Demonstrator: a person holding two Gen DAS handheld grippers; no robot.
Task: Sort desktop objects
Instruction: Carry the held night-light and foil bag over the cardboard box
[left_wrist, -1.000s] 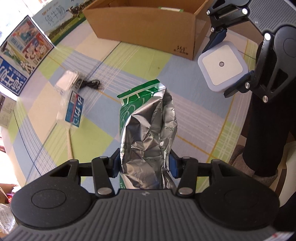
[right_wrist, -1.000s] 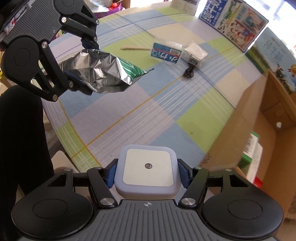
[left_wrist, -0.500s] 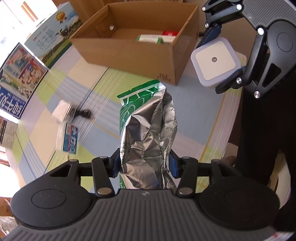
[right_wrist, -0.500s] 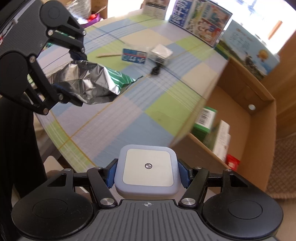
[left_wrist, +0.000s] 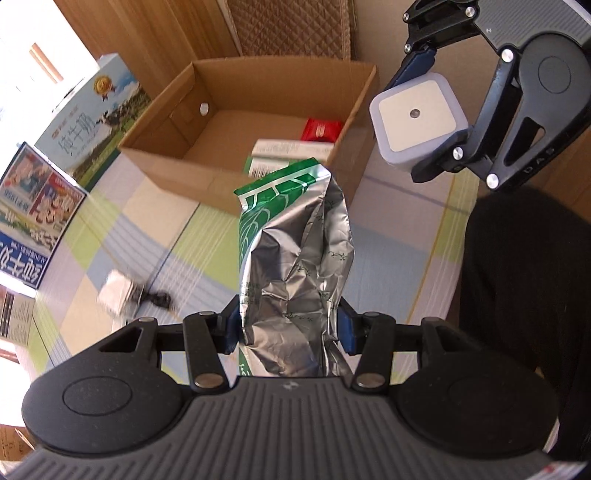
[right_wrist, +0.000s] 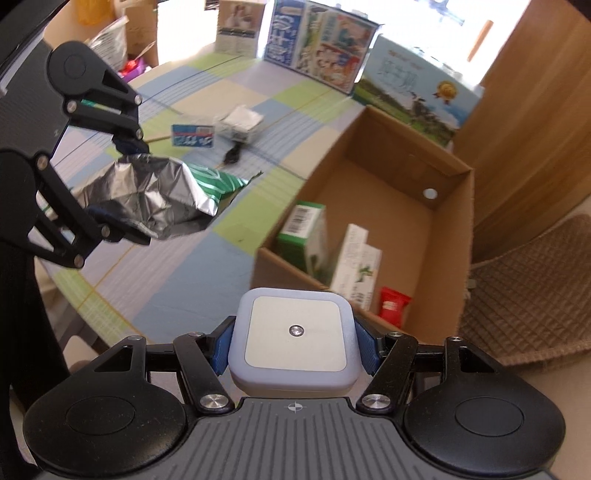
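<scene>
The left hand-held gripper (left_wrist: 288, 328) is pinching a crumpled silver and green foil bag (left_wrist: 295, 266) between its blue pads, the bag sticking out forward, held in the air above the checked table (left_wrist: 388, 266) just short of the cardboard box (left_wrist: 177, 170). The right hand-held gripper (right_wrist: 295, 349) is clamped on a square white night light (right_wrist: 295, 339) with a lavender rim, both pads pressed against its sides, and it hangs over the near wall of the box. Inside the open box lie a green carton (right_wrist: 304, 236), a white carton (right_wrist: 356, 266) beside it, and a small red packet (right_wrist: 393, 306) at the near corner. Beyond the box on the table sit a blue and white packet (right_wrist: 192, 135), a small clear-wrapped bundle (right_wrist: 240, 123) and a black cable (right_wrist: 233, 155), well apart from the box. Milk cartons (right_wrist: 321, 40) stand along the table's far edge
</scene>
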